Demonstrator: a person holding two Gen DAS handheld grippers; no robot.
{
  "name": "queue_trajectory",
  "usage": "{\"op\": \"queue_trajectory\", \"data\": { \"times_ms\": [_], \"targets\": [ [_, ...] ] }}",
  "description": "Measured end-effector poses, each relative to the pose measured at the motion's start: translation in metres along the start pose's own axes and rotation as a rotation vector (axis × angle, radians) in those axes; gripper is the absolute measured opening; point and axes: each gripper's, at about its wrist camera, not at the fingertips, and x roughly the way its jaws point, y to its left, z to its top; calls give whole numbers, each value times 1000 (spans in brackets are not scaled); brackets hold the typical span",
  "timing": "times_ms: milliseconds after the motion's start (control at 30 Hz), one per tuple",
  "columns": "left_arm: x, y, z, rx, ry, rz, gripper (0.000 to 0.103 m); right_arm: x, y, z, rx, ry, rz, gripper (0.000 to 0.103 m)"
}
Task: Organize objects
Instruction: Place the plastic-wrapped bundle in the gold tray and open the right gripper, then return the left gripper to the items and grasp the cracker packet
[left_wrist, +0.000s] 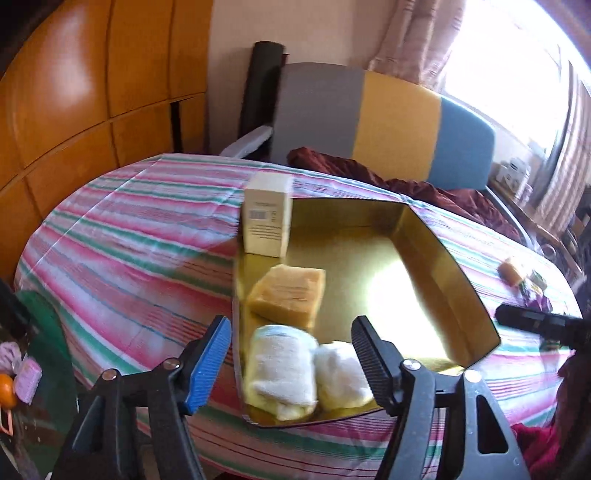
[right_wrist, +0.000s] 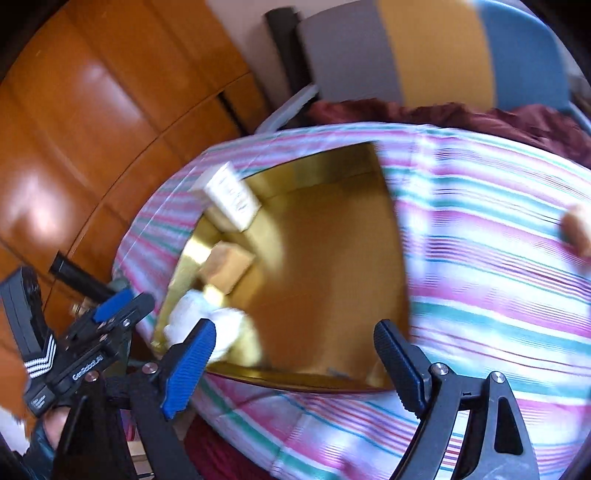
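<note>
A gold tray lies on the striped tablecloth. Along its left side stand a cream box, a yellow sponge block and two rolled white towels. My left gripper is open and empty, its jaws on either side of the towels, just above them. The right wrist view is blurred: the tray, the box, the sponge and the towels show there. My right gripper is open and empty above the tray's near edge. Another yellow sponge lies on the cloth right of the tray.
A chair with a grey, yellow and blue back stands behind the table, a dark red cloth on it. Wooden cabinets fill the left. Small items lie near the table's right edge. The left gripper shows in the right wrist view.
</note>
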Motion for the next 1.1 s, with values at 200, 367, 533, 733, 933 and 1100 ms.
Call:
{"op": "queue_trajectory", "data": {
  "times_ms": [200,367,533,733,933,1100],
  "targets": [
    [1,-38,5,91,14,-108,68,-62,-72,-1,107,-92,-153,88],
    [0,-88,7,207,28,-228,68,-131,-149,-8,282,-200,-337,89],
    [2,-148,4,340,62,-346,68,-191,-222,-33,510,-304,-477,94],
    [12,-230,-8,505,122,-488,68,-223,-276,-70,698,-393,-505,94],
    [34,-296,-21,525,279,-699,68,-231,-296,-96,819,-488,-381,93],
    [53,-350,-28,488,396,-842,68,-227,-294,-95,814,-492,-347,94]
  ]
}}
